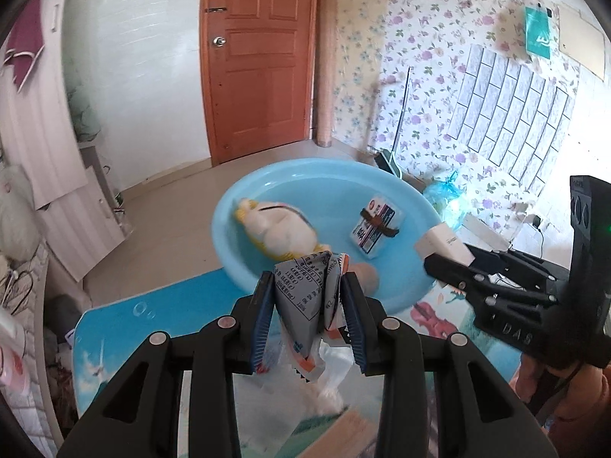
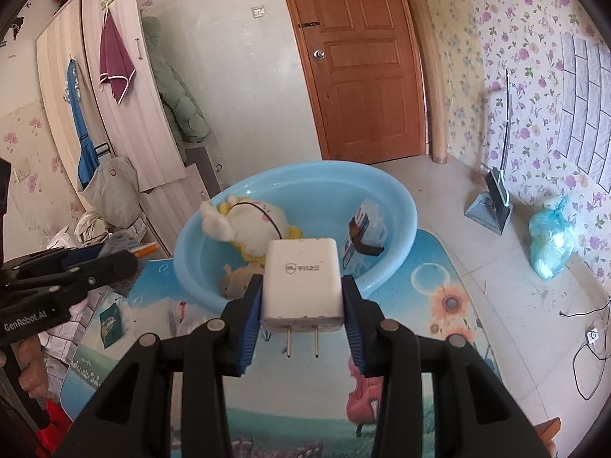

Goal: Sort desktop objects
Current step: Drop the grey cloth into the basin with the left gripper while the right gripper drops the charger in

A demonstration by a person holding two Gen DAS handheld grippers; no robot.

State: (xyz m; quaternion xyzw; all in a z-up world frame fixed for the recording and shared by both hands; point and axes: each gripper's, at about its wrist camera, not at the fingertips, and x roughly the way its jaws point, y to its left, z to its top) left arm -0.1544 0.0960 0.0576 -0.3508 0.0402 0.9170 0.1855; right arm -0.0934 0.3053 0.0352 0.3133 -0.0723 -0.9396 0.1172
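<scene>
We have a thing in each hand and both look bound for the blue basin [image 1: 414, 206], which sits on the picture-printed table [image 1: 126, 328] at about twelve o'clock ahead of us. The left gripper [image 1: 307, 316] has its fingers [image 1: 263, 324] pinching a crumpled snack packet [image 1: 305, 305], held just short of the near rim; the right gripper [image 2: 301, 320] has its fingers [image 2: 250, 328] pinching a white charger [image 2: 301, 282] by its sides, prongs pointing back toward us, also near the rim. To do this step well, we judge that each hand should carry its load clear over the rim before letting go, and that we should go one at a time, since the two grippers crowd the same near edge. The packet is light and floppy and may cling to a pad, so a clean wide spread over an open patch is wise. The basin already holds a cream and yellow stuffed toy [image 1: 278, 229] at its nine o'clock side, a small printed box [image 1: 376, 227] with a dark band at three o'clock, and a small brown toy [image 2: 238, 278] at six o'clock, against the near wall. The middle of the basin floor is free.
</scene>
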